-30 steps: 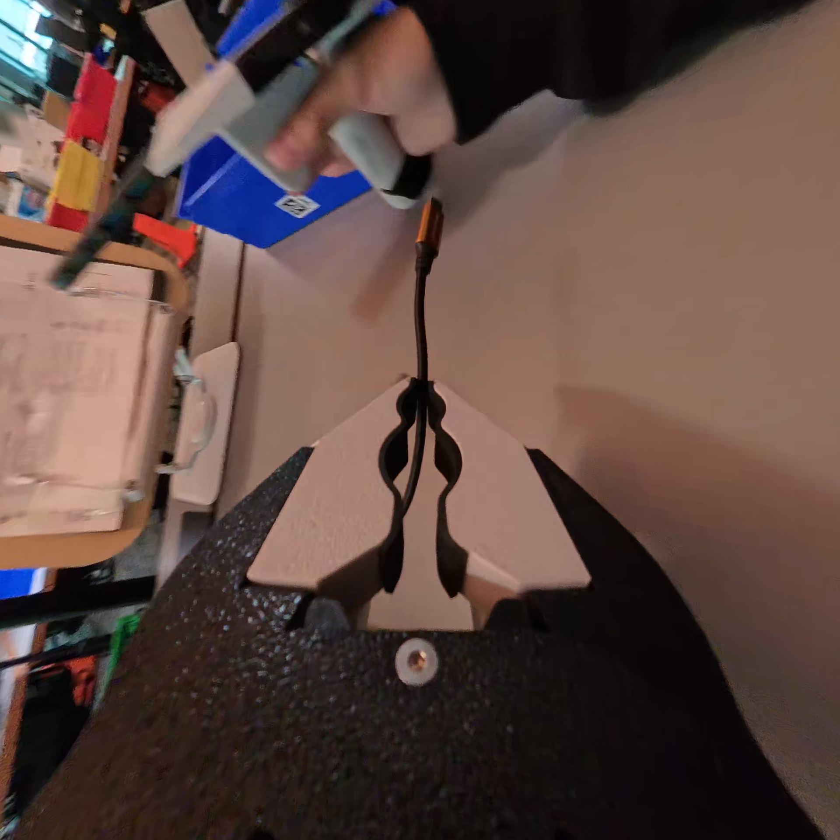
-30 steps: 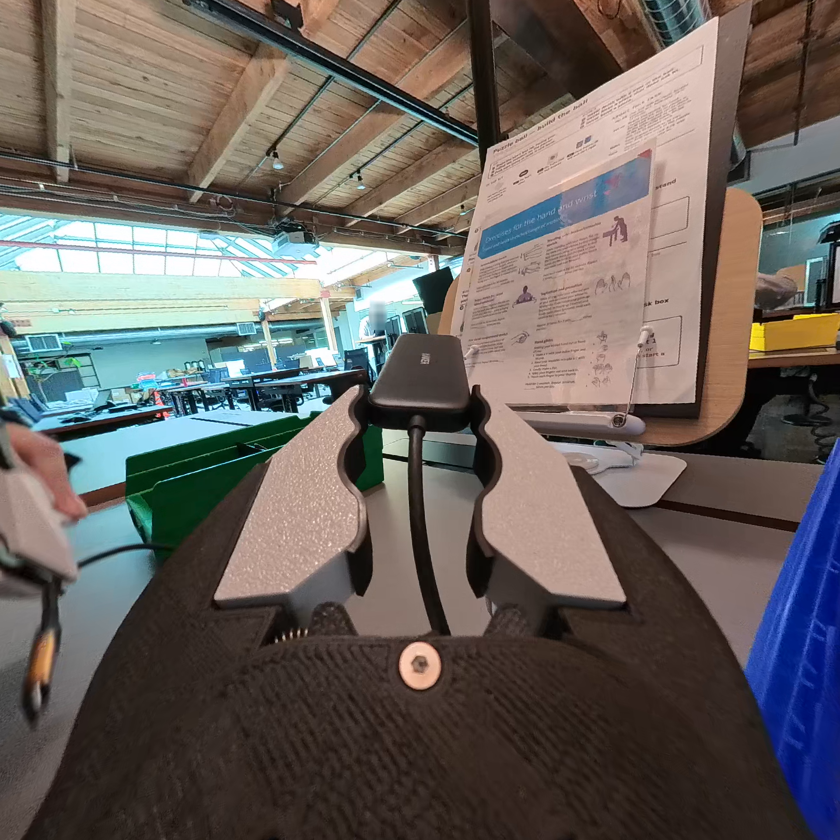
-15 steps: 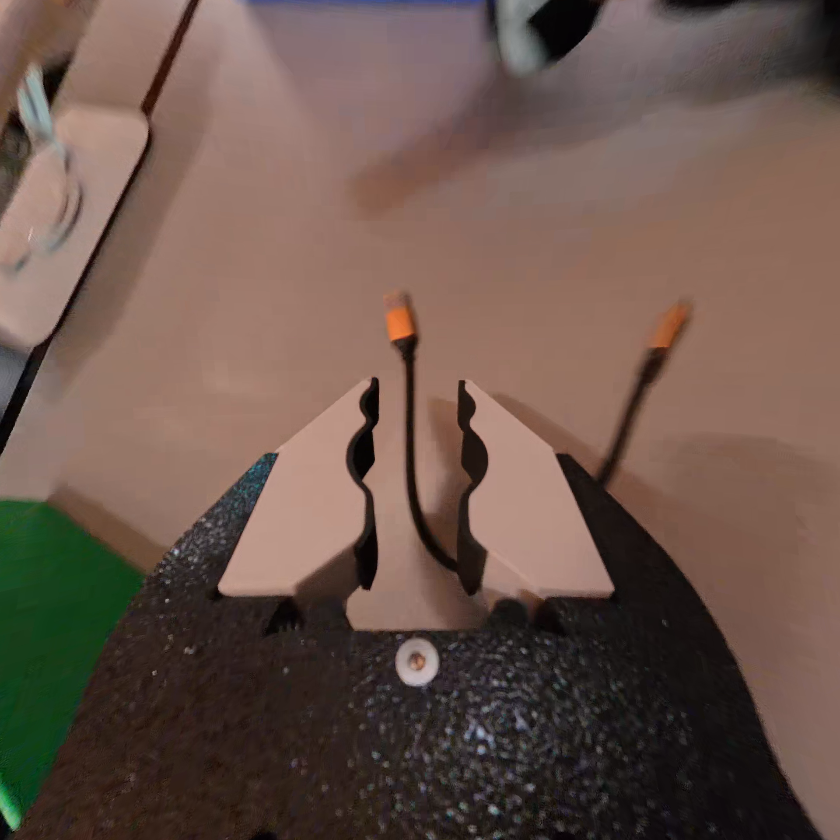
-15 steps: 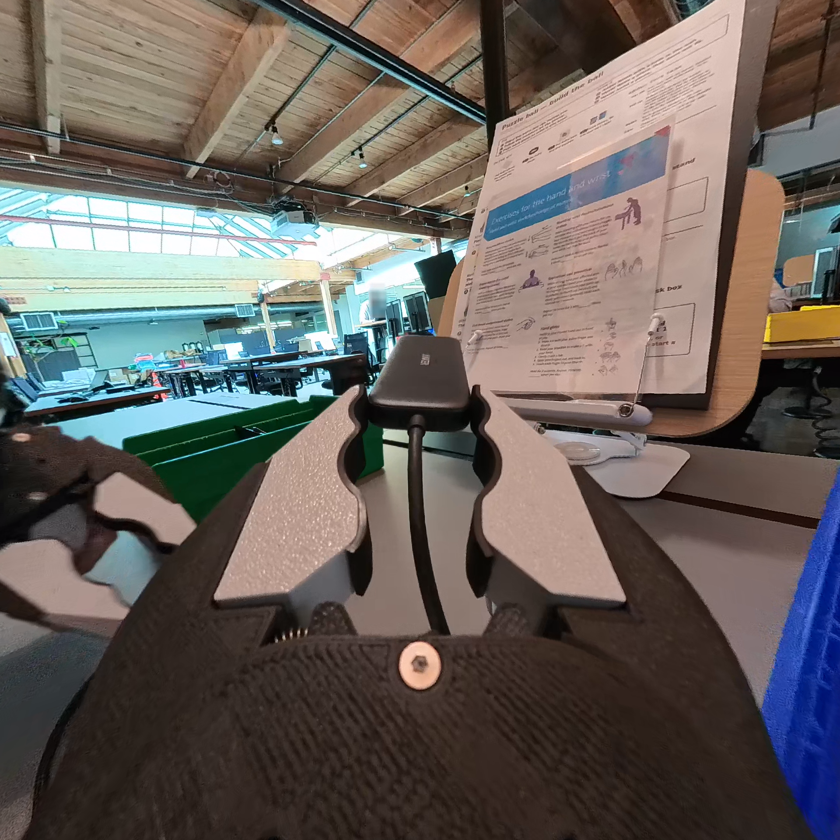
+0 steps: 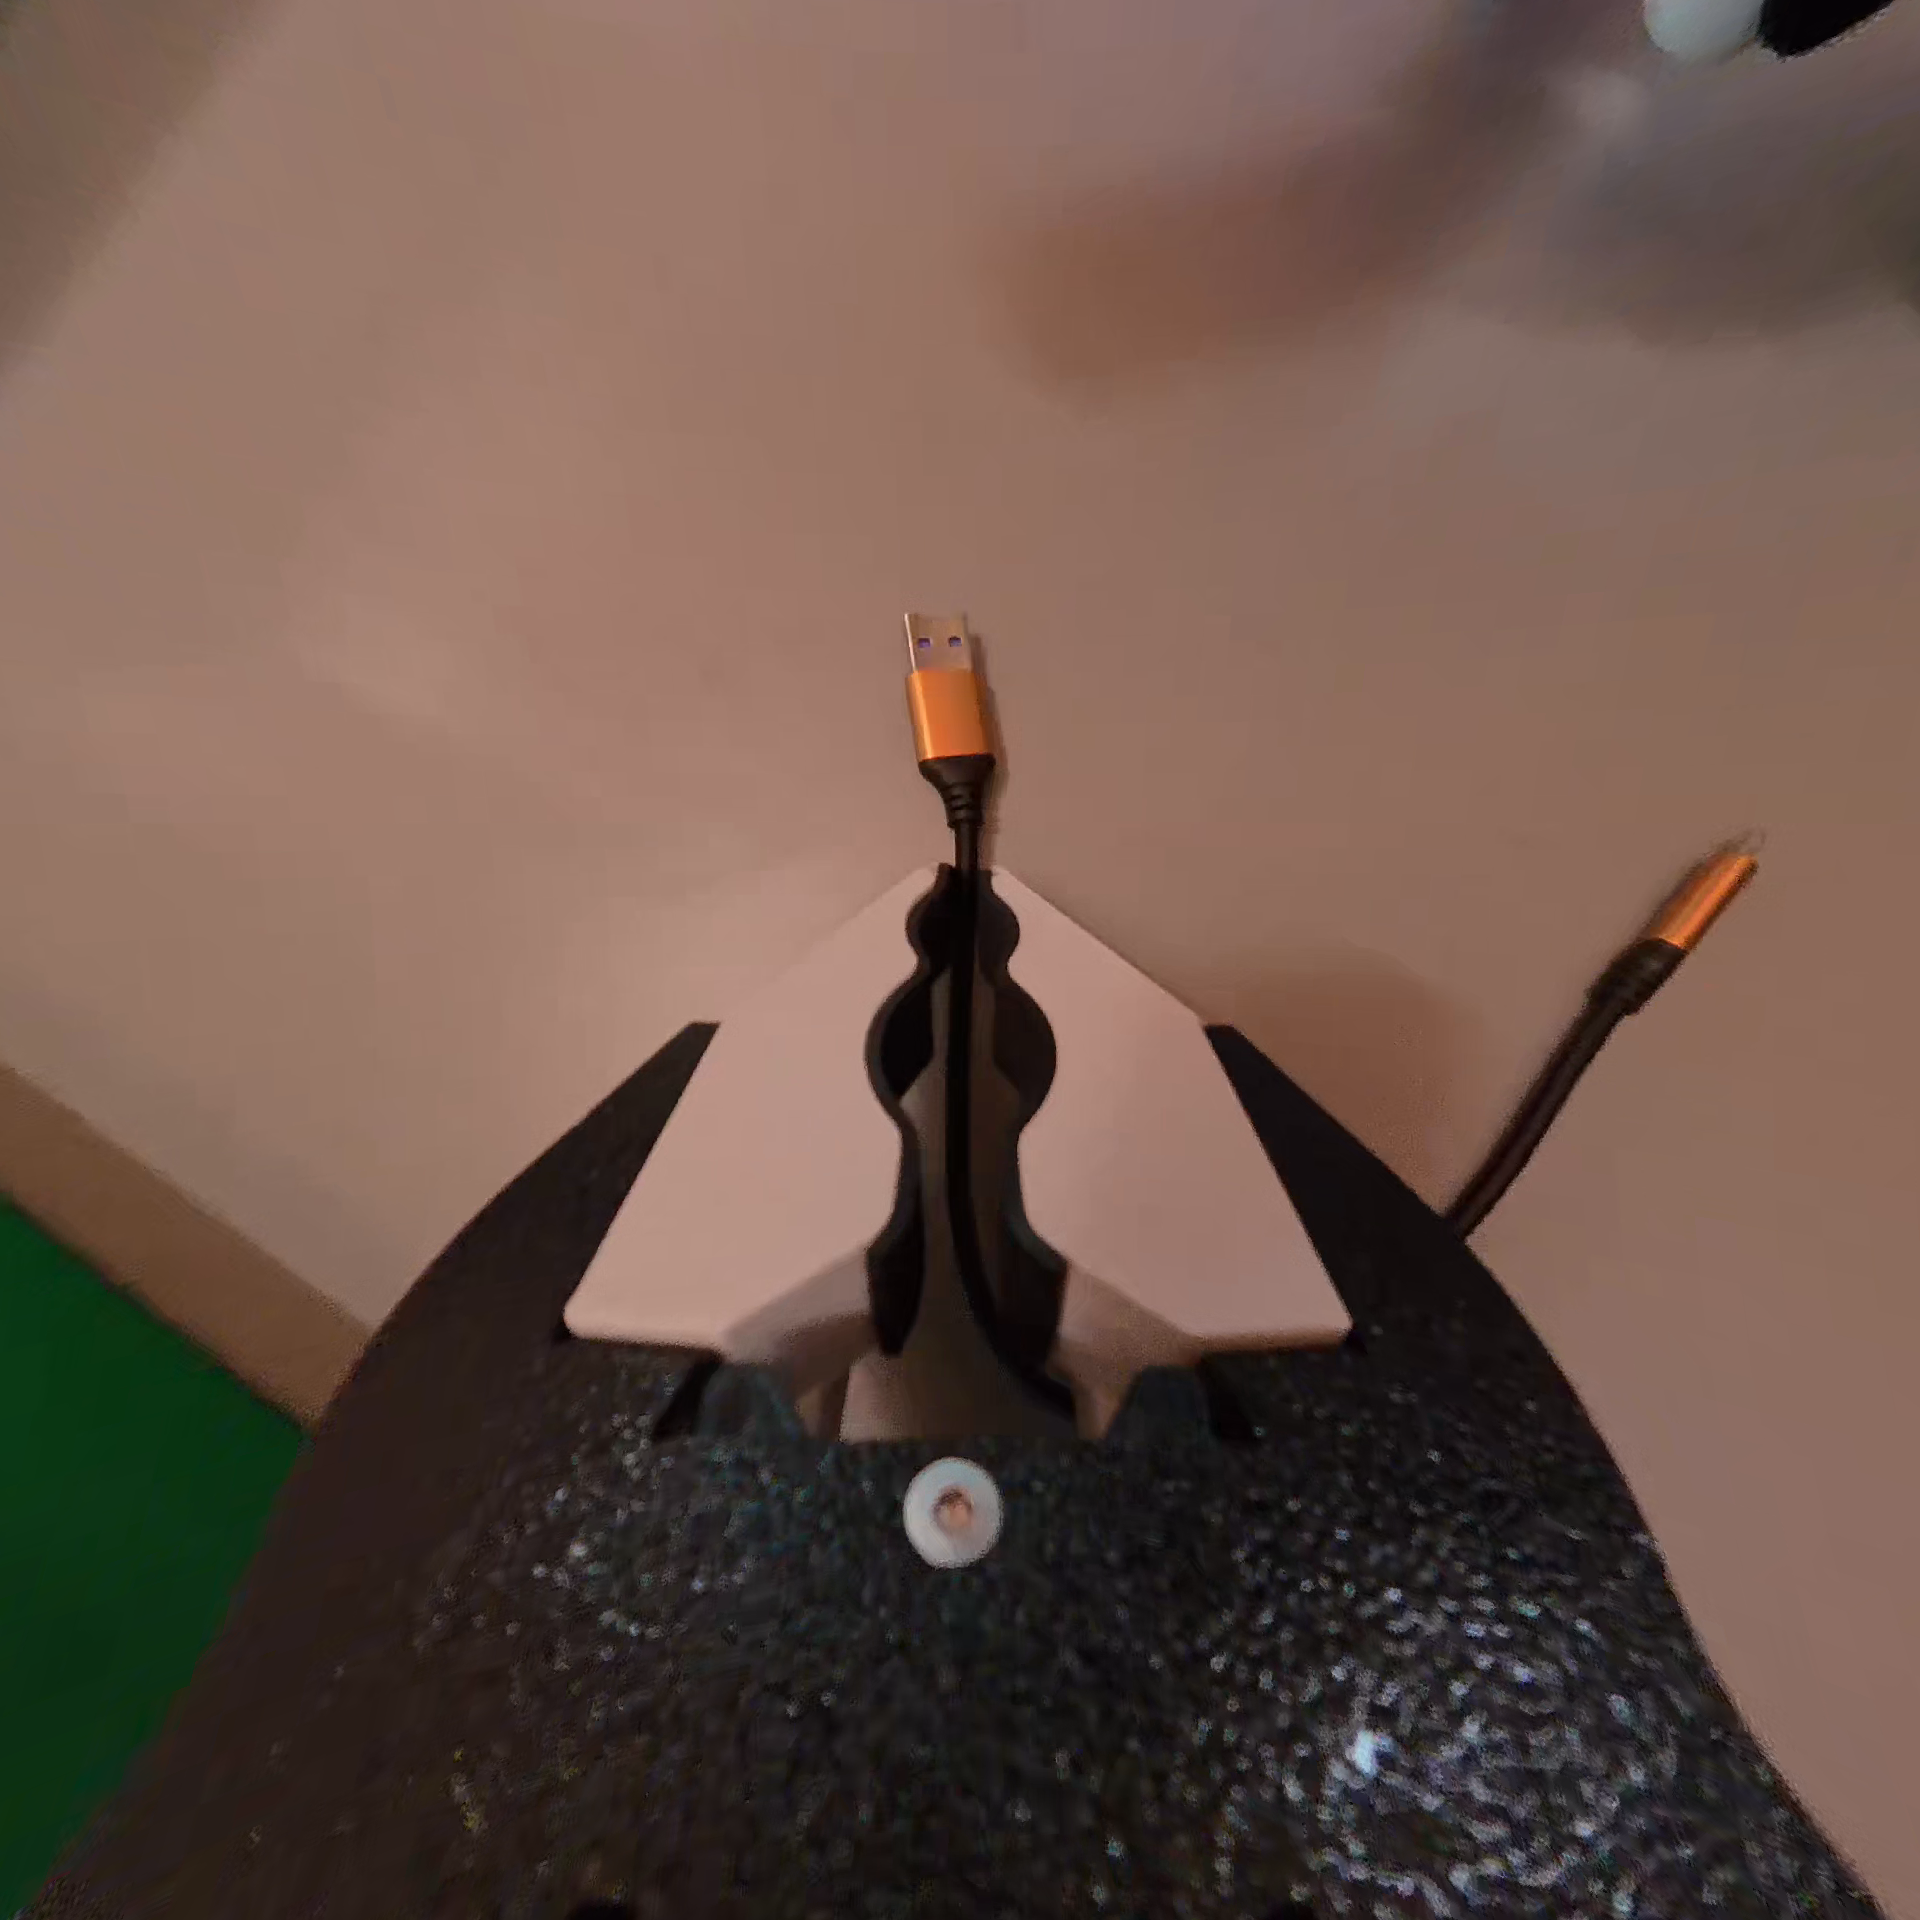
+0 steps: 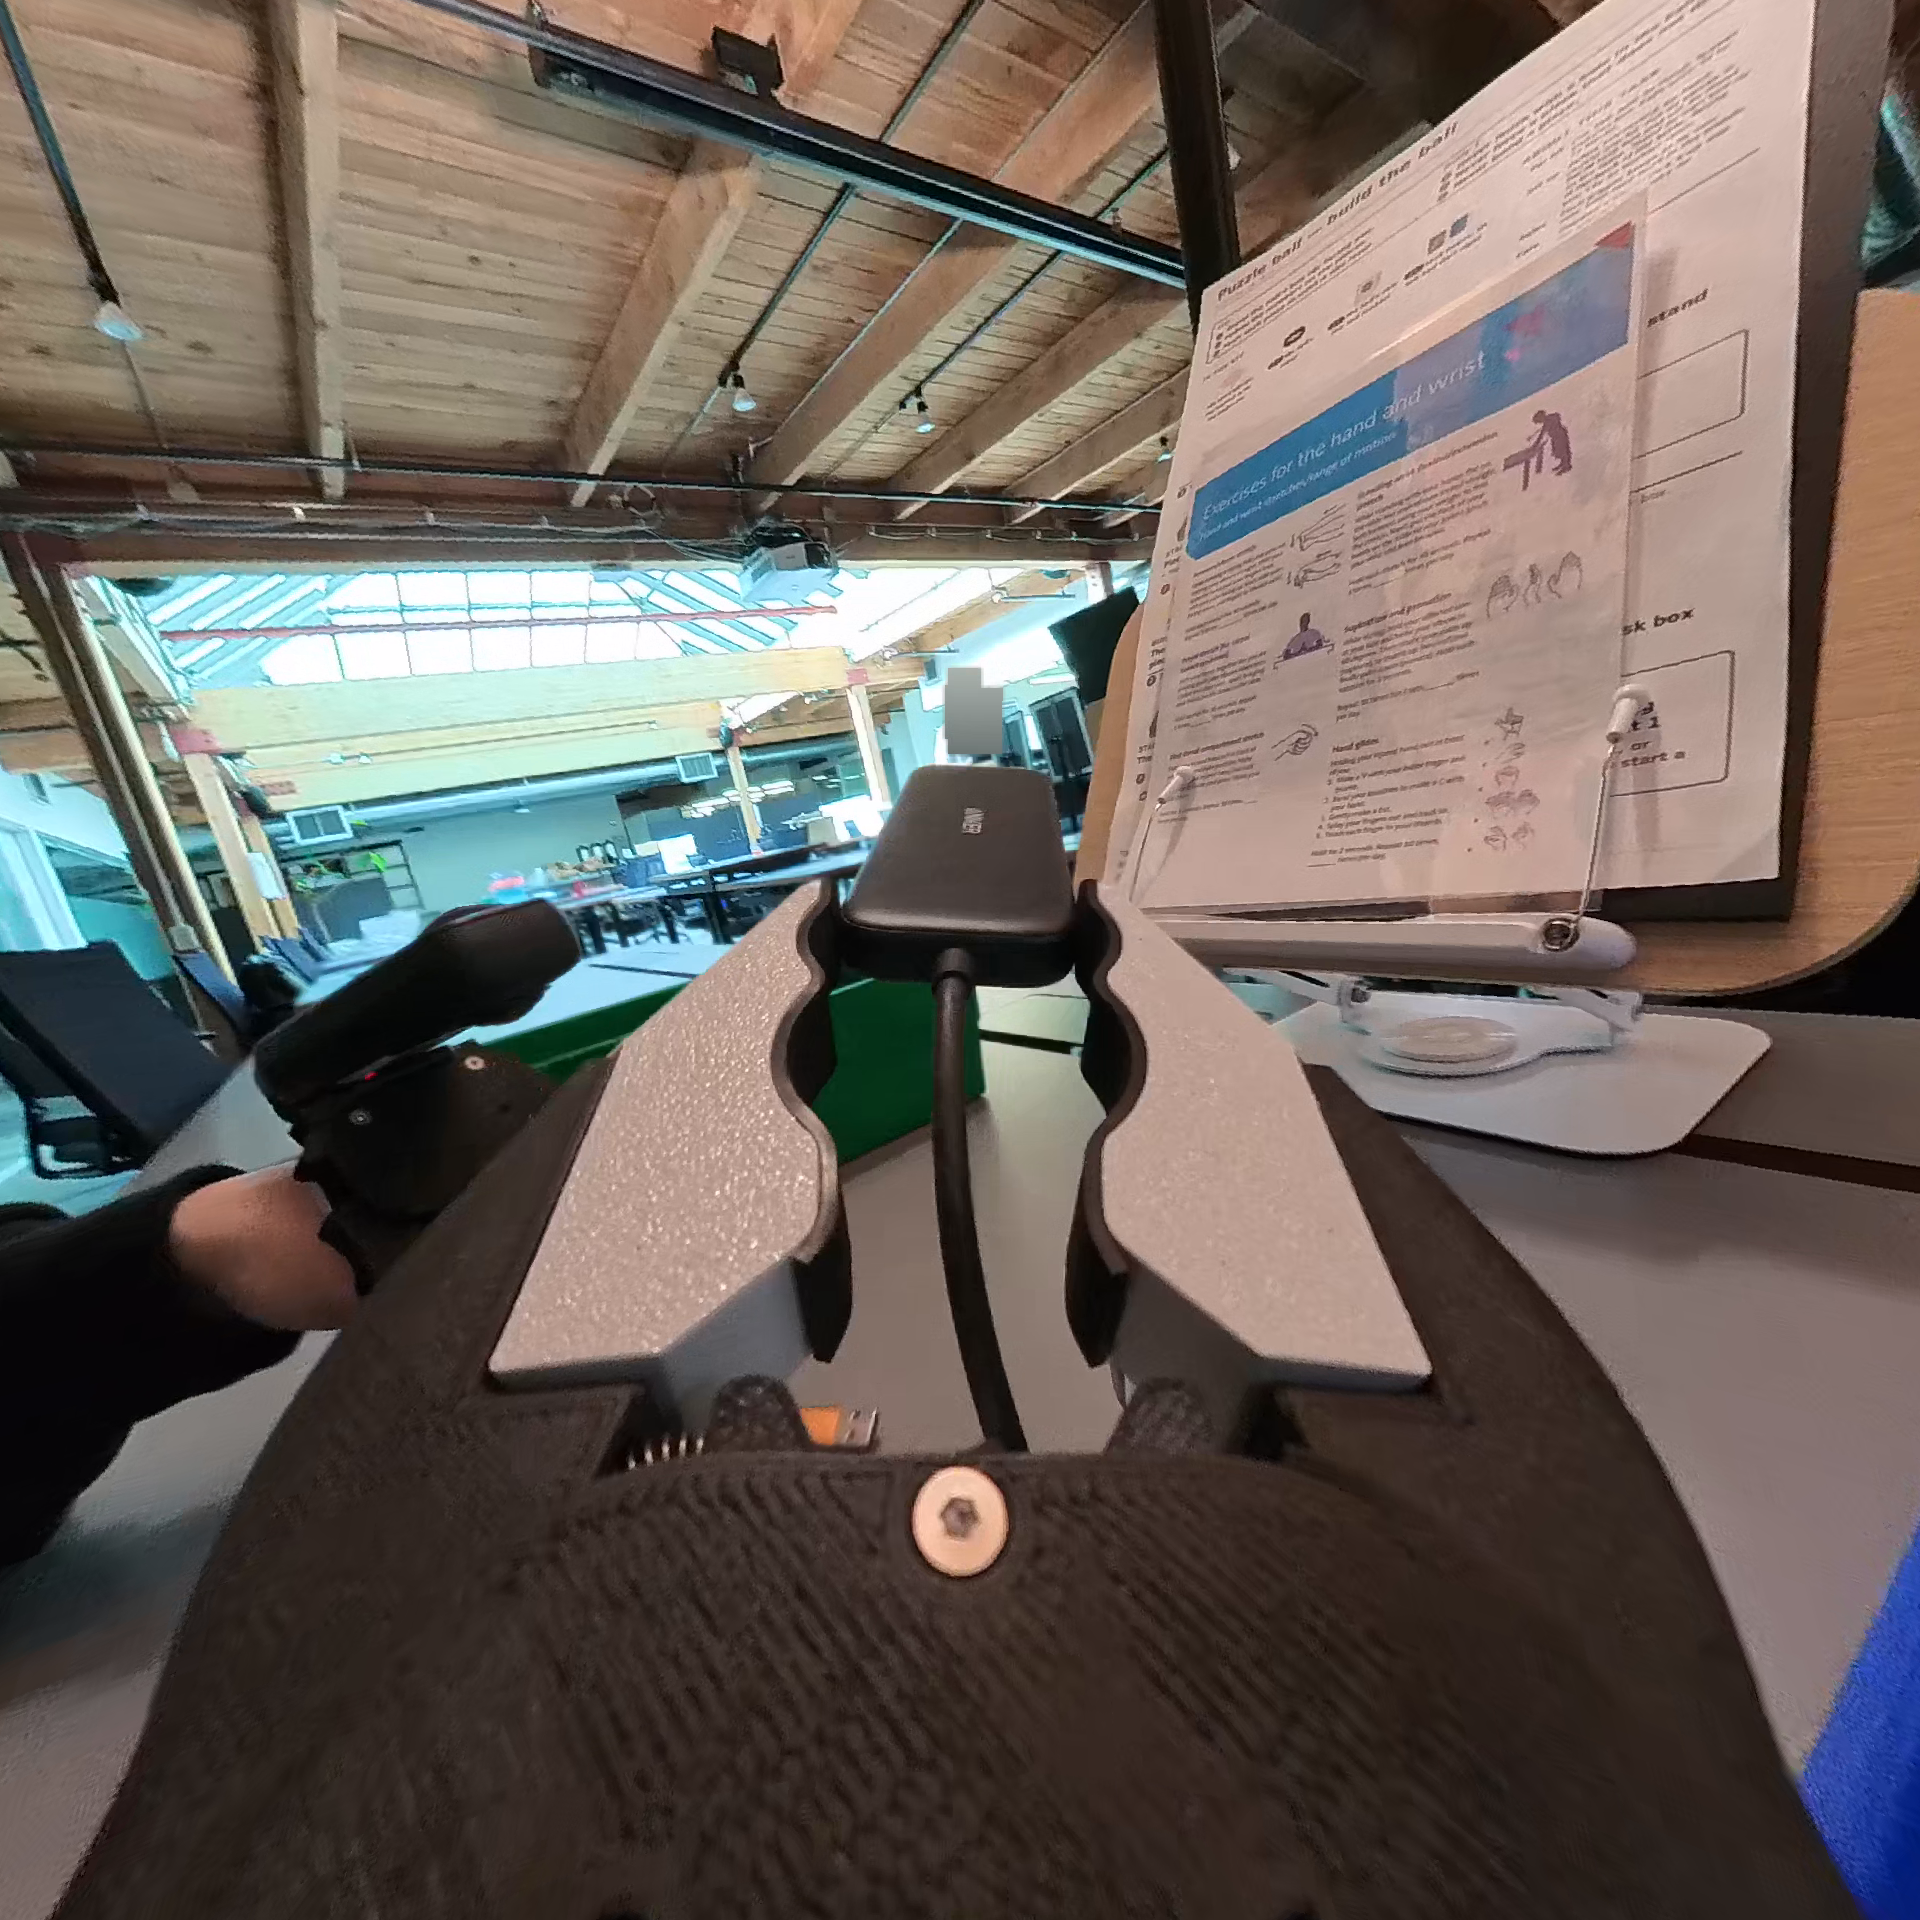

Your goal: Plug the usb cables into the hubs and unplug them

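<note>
In the left wrist view my left gripper (image 5: 966, 873) is shut on the thin black cable just behind an orange USB plug (image 5: 943, 707). The plug sticks out past the fingertips, metal end forward, over the table (image 5: 520, 520). A second orange plug (image 5: 1704, 902) on its own black cable lies to the right. In the right wrist view my right gripper (image 6: 956, 906) is shut on a black USB hub (image 6: 961, 842), held above the table. The hub's cable (image 6: 961, 1143) runs back between the fingers. An orange plug (image 6: 836, 1425) shows low behind the fingers. The left gripper (image 6: 416, 1039) sits to the left.
A green bin (image 6: 894, 1049) stands behind the hub and shows at the left wrist view's lower left (image 5: 104, 1455). A paper stand (image 6: 1455, 571) on a white base stands at the right. A blue bin (image 6: 1870, 1714) is at the right edge. A person's hand (image 6: 249, 1236) holds the left gripper.
The left gripper swung down toward the table, opened around the cable, then shut on it again behind the plug. The right gripper kept the hub, shifting slightly.
</note>
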The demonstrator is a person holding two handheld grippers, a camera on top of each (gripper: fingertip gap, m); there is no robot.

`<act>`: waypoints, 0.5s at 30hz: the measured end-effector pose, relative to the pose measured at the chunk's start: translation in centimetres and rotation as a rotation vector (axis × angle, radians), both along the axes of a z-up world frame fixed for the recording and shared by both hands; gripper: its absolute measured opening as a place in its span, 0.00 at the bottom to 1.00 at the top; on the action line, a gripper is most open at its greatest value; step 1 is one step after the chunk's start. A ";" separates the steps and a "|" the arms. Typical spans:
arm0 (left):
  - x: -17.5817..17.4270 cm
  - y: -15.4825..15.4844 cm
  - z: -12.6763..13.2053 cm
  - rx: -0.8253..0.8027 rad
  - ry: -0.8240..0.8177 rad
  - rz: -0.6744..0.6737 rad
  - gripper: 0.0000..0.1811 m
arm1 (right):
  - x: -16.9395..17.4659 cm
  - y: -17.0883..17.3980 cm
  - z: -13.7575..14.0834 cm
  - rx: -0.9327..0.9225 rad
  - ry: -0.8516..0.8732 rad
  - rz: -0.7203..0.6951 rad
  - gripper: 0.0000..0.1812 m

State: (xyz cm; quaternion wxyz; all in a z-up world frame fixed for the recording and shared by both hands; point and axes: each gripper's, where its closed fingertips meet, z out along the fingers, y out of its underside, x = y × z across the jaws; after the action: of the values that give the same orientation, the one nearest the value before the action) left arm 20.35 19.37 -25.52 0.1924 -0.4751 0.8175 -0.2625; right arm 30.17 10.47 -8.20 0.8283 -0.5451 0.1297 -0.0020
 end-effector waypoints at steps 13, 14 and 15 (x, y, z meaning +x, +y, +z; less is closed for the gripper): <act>1.8 1.6 16.8 0.646 -0.908 -0.024 0.01 | 0.5 -0.3 0.0 -0.009 -0.012 -0.048 0.24; 1.7 0.5 15.1 0.673 -0.894 -0.107 0.01 | 0.6 -0.4 0.0 -0.009 -0.014 -0.054 0.24; 1.6 -0.3 13.1 0.690 -0.864 -0.175 0.01 | 0.7 -0.4 0.0 -0.011 -0.016 -0.057 0.24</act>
State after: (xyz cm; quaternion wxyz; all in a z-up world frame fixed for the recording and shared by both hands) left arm 21.93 19.02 -12.46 0.6316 -0.1642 0.7394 -0.1656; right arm 30.83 10.02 -8.20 0.8258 -0.5459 0.1385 -0.0305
